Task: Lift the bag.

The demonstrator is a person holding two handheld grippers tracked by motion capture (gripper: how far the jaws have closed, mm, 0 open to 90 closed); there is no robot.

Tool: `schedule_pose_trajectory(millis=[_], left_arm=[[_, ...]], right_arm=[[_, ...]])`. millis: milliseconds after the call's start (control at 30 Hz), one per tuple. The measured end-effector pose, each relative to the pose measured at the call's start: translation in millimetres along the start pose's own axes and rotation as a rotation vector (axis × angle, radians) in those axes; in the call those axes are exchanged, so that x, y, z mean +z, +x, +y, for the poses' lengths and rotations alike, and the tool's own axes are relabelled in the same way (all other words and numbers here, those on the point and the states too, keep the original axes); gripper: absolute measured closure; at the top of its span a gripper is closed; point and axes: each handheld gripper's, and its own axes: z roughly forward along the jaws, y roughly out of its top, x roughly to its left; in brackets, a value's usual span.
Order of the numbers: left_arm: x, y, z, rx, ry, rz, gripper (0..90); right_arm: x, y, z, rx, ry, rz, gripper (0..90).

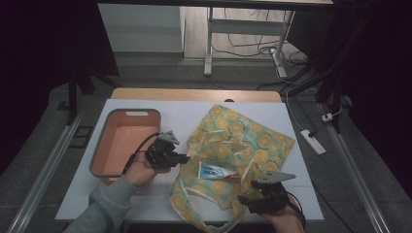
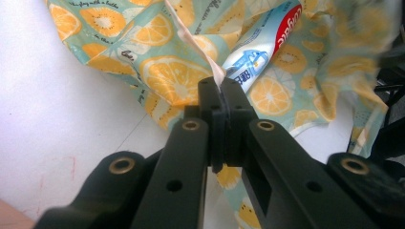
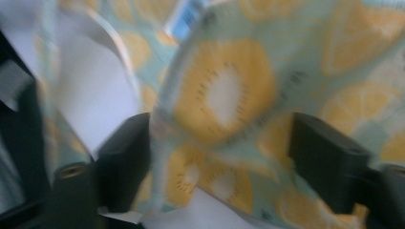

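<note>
Looking from the desk's (image 1: 121, 204) near edge, we see the right gripper (image 1: 244, 199) over the bag's (image 1: 252, 141) near corner; in its own blurred view its fingers (image 3: 125, 157) stand wide apart with the lemon-print cloth between them, not clamped. Farther in, we find the left gripper (image 1: 187, 158) at the bag's left edge, its fingers (image 2: 210, 102) closed tight on a pale strap (image 2: 198, 43) of the bag. A toothpaste tube (image 1: 217, 171) lies on the cloth between the two grippers, and a grey-rimmed pink bin (image 1: 127, 115) sits on the desk's far left.
</note>
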Motion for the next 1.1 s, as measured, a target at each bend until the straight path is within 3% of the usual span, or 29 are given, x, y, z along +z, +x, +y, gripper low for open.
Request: schedule_pose_trajectory(millis=[100,167,267,400,467,500,633,867,933,1100], left_arm=[[-0.2,0.8,-0.2,-0.001,-0.003,0.002,89.1],[0.1,0.9,-0.4,-0.002,-0.003,0.004,89.1],[-1.5,0.7,-1.1,-0.004,-0.011,0.005,89.1],[-9.0,1.2,-1.5,-0.009,-0.056,0.009,89.2],[-13.2,1.4,-1.3,-0.006,-0.077,0.002,89.2],[-15.5,1.4,-1.3,0.000,-0.084,0.007,89.2],[-28.8,1.6,-2.1,0.001,-0.130,0.023,89.3],[-54.5,0.9,-3.2,0.005,-0.209,0.035,89.4],[-60.3,2.4,-3.1,0.003,-0.226,0.035,89.4],[-76.3,7.9,-0.1,-0.007,-0.270,0.042,89.5]], right_arm=[[7.2,-8.4,-7.5,0.017,0.030,-0.020,62.1],[10.2,-15.2,-10.3,0.046,0.044,-0.016,76.8],[7.2,-21.2,-10.2,0.054,0.025,-0.029,87.8],[-7.4,-22.3,-5.9,0.044,-0.056,-0.052,89.4],[-16.7,-22.6,-1.0,0.041,-0.124,-0.036,89.5],[-22.3,-22.9,3.3,0.044,-0.157,-0.024,89.6],[-43.9,-25.1,25.4,0.010,-0.267,-0.055,89.8],[-70.1,-33.7,60.6,-0.009,-0.392,-0.064,89.9],[-76.4,-34.4,69.0,-0.018,-0.411,-0.074,90.0],[-86.1,-42.4,87.8,0.003,-0.457,-0.047,90.0]])
